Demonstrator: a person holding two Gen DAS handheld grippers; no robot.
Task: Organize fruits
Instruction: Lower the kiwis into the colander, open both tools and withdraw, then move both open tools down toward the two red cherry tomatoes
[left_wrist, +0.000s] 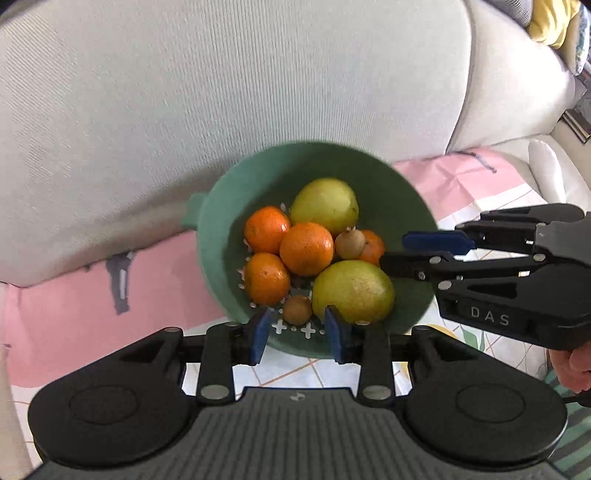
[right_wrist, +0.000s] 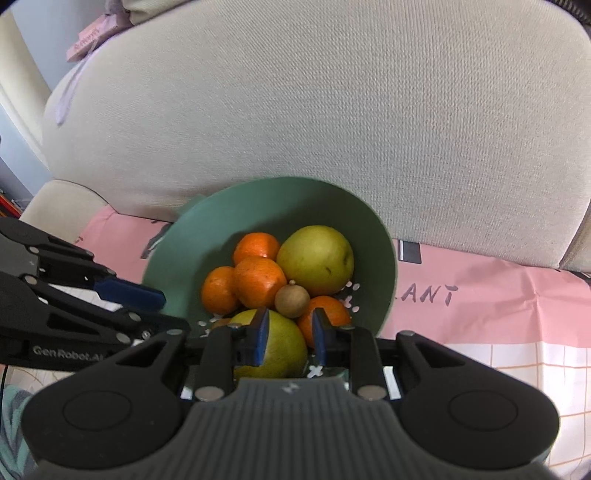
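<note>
A green colander (left_wrist: 221, 236) sits tilted against a pale sofa cushion (left_wrist: 184, 92), on a pink and white printed cloth (left_wrist: 62, 314). Inside it lie four oranges, two yellow-green pears and two small brown fruits, all heaped together and touching. The central orange (left_wrist: 306, 248) rests between the far pear (left_wrist: 325, 205) and the near pear (left_wrist: 352, 291). One small brown fruit (left_wrist: 349, 243) sits beside that orange; the other (left_wrist: 297, 310) lies low at the near wall, next to the near pear.

The left tool (left_wrist: 299, 334) hovers at the colander's near rim, its blue pads apart, with nothing between them; one pad (left_wrist: 334, 332) is just beside the near pear. The right tool (right_wrist: 290, 334) reaches over the rim from the other side, its pads likewise apart, straddling the near pear's (right_wrist: 284, 350) top edge; whether they touch the fruit cannot be told. In the right wrist view an orange (right_wrist: 328, 314) sits just behind the right pad, and the small brown fruit (right_wrist: 291, 300) lies just beyond the tool's tips.
</note>
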